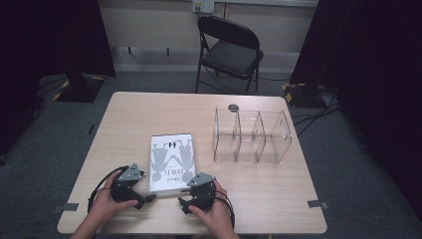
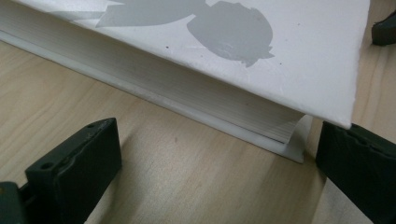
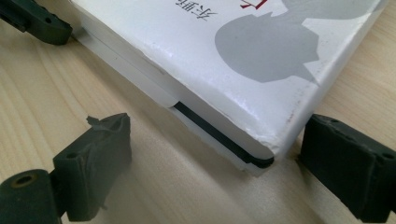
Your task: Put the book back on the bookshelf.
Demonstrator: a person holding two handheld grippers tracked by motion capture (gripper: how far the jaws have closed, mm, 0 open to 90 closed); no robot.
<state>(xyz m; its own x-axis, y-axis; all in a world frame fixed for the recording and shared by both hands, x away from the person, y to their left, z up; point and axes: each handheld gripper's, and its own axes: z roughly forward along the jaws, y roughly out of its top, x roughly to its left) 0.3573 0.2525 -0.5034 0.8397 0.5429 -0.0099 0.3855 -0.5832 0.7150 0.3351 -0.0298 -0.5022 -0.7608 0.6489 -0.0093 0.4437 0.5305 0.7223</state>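
High view, book: a white book (image 1: 171, 162) with grey figures on its cover lies flat on the wooden worktop (image 1: 124, 124), at lower centre of the frame.
High view, left tool: the left tool (image 1: 145, 198) sits at the book's lower left corner, held in a hand.
High view, right tool: the right tool (image 1: 183, 203) sits at the book's lower right corner.
High view, organiser: a clear divided organiser (image 1: 251, 137) stands right of the book, well apart.
High view, chair: a black folding chair (image 1: 229, 50) stands beyond the worktop, upper centre.
Left gripper view, left tool: released, jaws wide apart; the book's corner (image 2: 280, 84) lies between them, the right jaw just beside it.
Right gripper view, right tool: released, jaws spread; the book's corner (image 3: 261, 93) lies between them, the right jaw just beside the corner; whether they touch I cannot tell.
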